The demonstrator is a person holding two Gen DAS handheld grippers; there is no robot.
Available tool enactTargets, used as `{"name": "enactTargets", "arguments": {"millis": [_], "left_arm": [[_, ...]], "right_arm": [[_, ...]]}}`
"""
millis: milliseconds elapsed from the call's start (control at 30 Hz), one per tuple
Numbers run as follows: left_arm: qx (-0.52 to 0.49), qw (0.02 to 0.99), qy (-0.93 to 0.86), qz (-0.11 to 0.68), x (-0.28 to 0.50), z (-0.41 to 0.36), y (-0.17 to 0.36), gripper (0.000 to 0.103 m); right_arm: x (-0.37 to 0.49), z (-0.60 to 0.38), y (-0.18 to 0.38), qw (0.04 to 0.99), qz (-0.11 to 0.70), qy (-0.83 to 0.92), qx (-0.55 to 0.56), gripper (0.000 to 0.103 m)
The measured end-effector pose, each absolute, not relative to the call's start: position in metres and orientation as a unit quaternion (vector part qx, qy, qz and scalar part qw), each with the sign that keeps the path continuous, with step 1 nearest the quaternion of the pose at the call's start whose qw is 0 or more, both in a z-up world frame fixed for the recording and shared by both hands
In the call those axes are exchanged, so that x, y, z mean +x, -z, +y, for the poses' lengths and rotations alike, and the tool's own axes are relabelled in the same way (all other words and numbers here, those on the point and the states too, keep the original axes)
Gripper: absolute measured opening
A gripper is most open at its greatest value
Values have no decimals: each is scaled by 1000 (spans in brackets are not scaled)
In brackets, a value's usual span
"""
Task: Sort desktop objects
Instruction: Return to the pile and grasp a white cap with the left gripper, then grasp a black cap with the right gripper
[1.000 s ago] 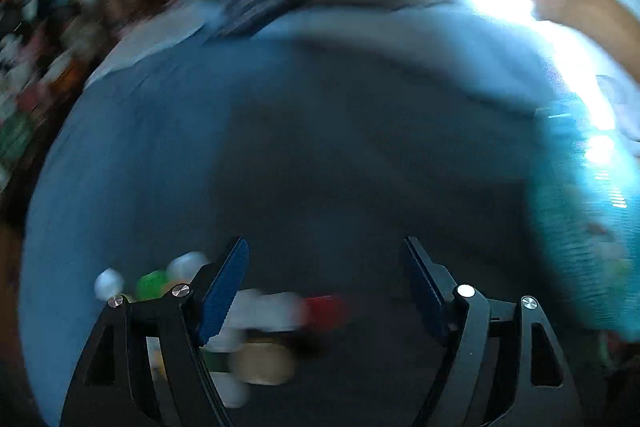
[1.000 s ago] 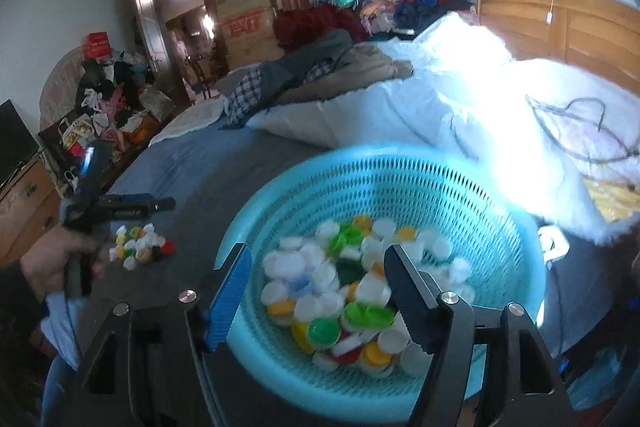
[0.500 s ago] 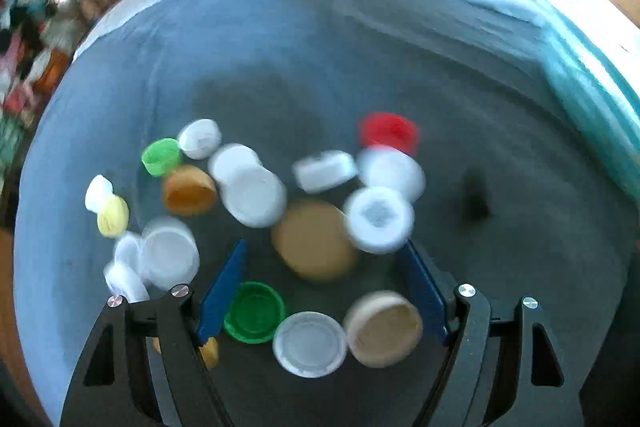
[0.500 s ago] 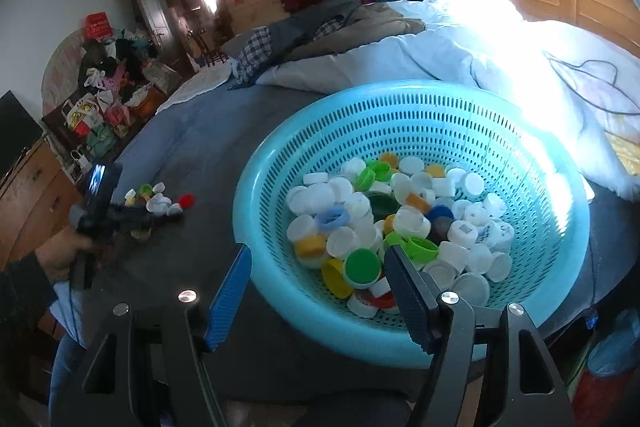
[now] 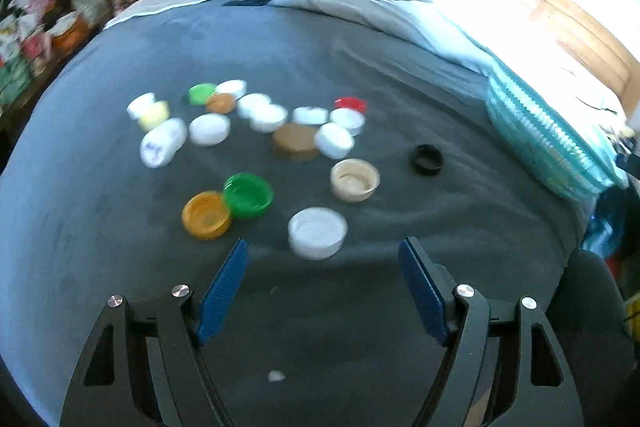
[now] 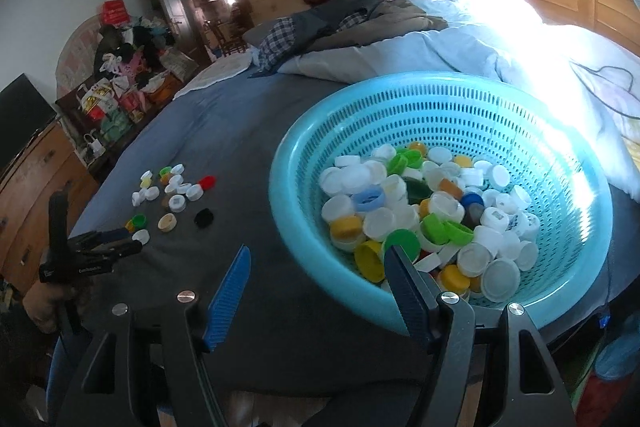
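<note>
Left wrist view: left gripper (image 5: 322, 263) hangs low over the dark blanket (image 5: 100, 219), fingers spread wide, empty. Just ahead lies a white cap (image 5: 317, 233); beyond it orange cap (image 5: 206, 215) touching green cap (image 5: 248, 195), then the loose scatter. Best bet: drop straight over the white cap, which has free room all round, and pinch its rim. Right gripper (image 6: 318, 267), also wide and empty, sits at the near rim of the basket (image 6: 400, 107). Open blanket between scatter and basket.
</note>
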State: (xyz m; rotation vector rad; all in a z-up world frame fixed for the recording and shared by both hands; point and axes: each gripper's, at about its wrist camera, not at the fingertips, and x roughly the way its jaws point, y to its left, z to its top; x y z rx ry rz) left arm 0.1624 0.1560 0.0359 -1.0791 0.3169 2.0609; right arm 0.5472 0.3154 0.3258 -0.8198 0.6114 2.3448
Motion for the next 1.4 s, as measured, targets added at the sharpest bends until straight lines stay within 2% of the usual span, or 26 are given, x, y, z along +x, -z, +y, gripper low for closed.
{"name": "enactTargets", "arguments": {"millis": [200, 233, 333, 367, 400, 500, 567, 667, 900, 1167, 1333, 1367, 1400], "left_arm": [[-432, 377, -812, 108, 151, 157, -29, 72], [-433, 377, -812, 107, 153, 160, -30, 68], [-437, 370, -810, 123, 156, 167, -29, 29], [-437, 370, -810, 126, 155, 169, -28, 26], [-439, 371, -809, 123, 155, 169, -28, 26], [-439, 373, -809, 120, 157, 166, -30, 26], [-436, 374, -810, 115, 159, 162, -35, 26], [-434, 375, -813, 99, 166, 151, -44, 26], [-429, 373, -818, 92, 175, 134, -59, 26], [-438, 364, -817, 88, 173, 123, -58, 26], [-434, 365, -819, 89, 176, 125, -62, 26], [-429, 364, -821, 92, 177, 125, -65, 26], [-426, 364, -823, 94, 178, 125, -67, 26]], "right_arm": [[534, 302, -319, 262, 219, -884, -319, 74], [533, 300, -318, 261, 218, -884, -320, 74], [528, 297, -318, 256, 214, -885, -323, 74], [526, 296, -318, 254, 214, -886, -325, 74], [525, 294, -318, 254, 212, -886, -324, 74], [524, 287, -324, 253, 200, -894, -312, 61], [520, 282, -329, 245, 194, -901, -302, 59], [497, 272, -326, 211, 180, -908, -313, 59], [404, 269, -282, 142, 166, -914, -342, 55], [319, 285, -239, 133, 149, -904, -377, 55], [299, 287, -208, 135, 141, -891, -411, 54], [300, 286, -208, 142, 137, -891, -410, 47], [304, 288, -211, 151, 140, -888, -412, 30]]}}
